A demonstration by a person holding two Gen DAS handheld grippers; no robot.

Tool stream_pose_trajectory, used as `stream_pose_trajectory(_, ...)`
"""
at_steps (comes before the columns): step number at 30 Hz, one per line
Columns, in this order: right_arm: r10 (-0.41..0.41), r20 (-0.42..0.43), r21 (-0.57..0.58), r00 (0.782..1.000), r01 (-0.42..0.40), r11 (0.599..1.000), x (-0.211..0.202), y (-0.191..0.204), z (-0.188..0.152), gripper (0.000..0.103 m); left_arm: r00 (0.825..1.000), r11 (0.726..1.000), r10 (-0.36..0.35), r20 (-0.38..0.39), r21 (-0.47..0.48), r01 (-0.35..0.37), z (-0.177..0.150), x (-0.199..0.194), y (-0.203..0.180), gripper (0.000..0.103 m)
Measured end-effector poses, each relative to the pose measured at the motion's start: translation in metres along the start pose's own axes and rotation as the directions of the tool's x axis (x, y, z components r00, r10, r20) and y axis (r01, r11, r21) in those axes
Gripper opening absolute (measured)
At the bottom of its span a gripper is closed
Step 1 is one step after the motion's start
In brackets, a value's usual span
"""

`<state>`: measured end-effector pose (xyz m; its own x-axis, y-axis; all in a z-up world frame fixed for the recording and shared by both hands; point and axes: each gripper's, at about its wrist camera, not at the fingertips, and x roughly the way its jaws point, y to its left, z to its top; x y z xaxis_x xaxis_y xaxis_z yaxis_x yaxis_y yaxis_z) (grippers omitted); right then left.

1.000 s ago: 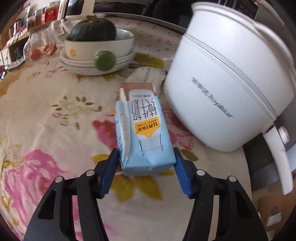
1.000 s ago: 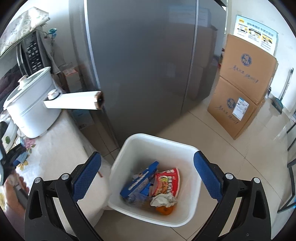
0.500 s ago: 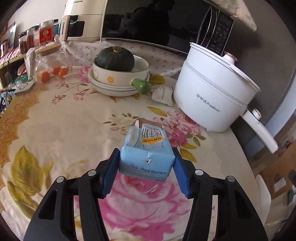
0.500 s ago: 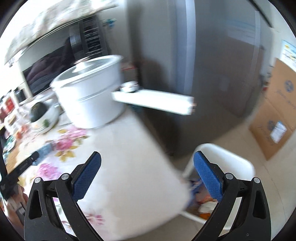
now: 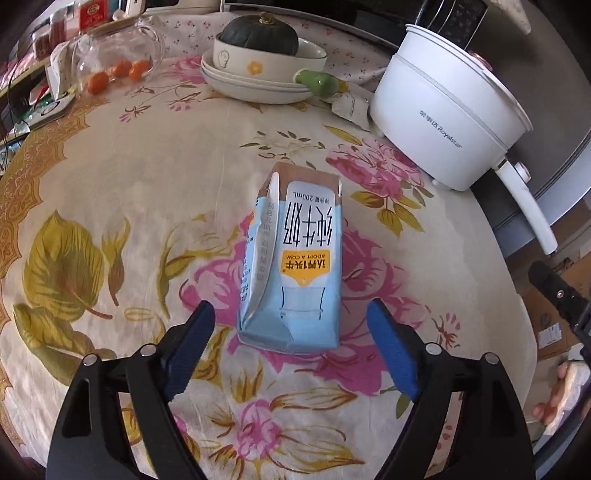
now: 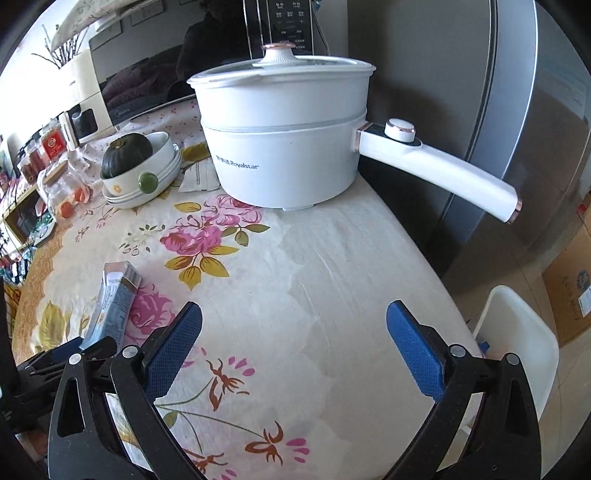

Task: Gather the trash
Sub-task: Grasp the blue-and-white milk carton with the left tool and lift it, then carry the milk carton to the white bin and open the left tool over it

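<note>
A light-blue milk carton (image 5: 295,266) lies on the flowered tablecloth (image 5: 129,177), its base between the blue pads of my left gripper (image 5: 291,332). The jaws are opening and the pads stand clear of the carton on both sides. In the right wrist view the same carton (image 6: 116,299) lies at the left, with the left gripper's black fingers (image 6: 74,354) just below it. My right gripper (image 6: 293,345) hangs open over bare tablecloth with nothing between its pads. A white bin (image 6: 517,332) stands on the floor beyond the table's right edge.
A white electric pot (image 6: 284,136) with a long handle (image 6: 443,173) stands at the back. Stacked bowls with a dark squash (image 5: 262,33), a glass jar (image 5: 114,55) and a crumpled packet (image 5: 351,107) sit behind. A grey fridge (image 6: 498,110) and cardboard boxes (image 6: 572,291) are on the right.
The left gripper carried the carton nearer over the table, then let go of it; the carton now lies on the cloth. The right gripper swung from above the bin to over the table.
</note>
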<state>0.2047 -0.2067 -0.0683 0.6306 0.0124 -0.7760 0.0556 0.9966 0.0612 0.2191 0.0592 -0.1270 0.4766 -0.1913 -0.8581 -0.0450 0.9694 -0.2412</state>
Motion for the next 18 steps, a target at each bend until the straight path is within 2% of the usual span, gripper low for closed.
stream_pose_trajectory(7,-0.004,-0.010,-0.010,1.000,0.004,1.000,0.005,0.000,0.000,0.096,0.996,0.995,0.087,-0.003,0.040,-0.087,0.026,0.012,-0.012,0.088)
stream_pose_trajectory(10,0.002,0.003,-0.020,1.000,-0.002,1.000,0.001,0.002,0.000,0.096,0.996,0.997,0.077,-0.043,0.009,-0.077,0.029,0.026,-0.007,0.087)
stream_pose_trajectory(11,0.004,0.006,-0.023,1.000,-0.004,1.000,0.000,0.004,0.000,0.096,0.997,0.998,0.059,-0.051,-0.008,-0.059,0.029,0.029,-0.005,0.078)
stream_pose_trajectory(12,0.005,0.008,-0.031,1.000,-0.005,1.000,-0.002,0.005,0.000,0.096,0.997,0.999,0.034,-0.068,-0.023,-0.035,0.029,0.033,-0.002,0.063)
stream_pose_trajectory(13,0.005,0.009,-0.035,1.000,-0.005,0.999,-0.002,0.006,0.000,0.096,0.998,0.999,0.047,-0.048,-0.013,-0.047,0.030,0.030,-0.003,0.059)
stream_pose_trajectory(18,-0.008,0.021,-0.057,1.000,0.009,0.998,-0.008,0.009,-0.003,0.096,0.999,1.000,-0.031,0.016,0.000,0.031,0.033,0.012,-0.008,0.057)
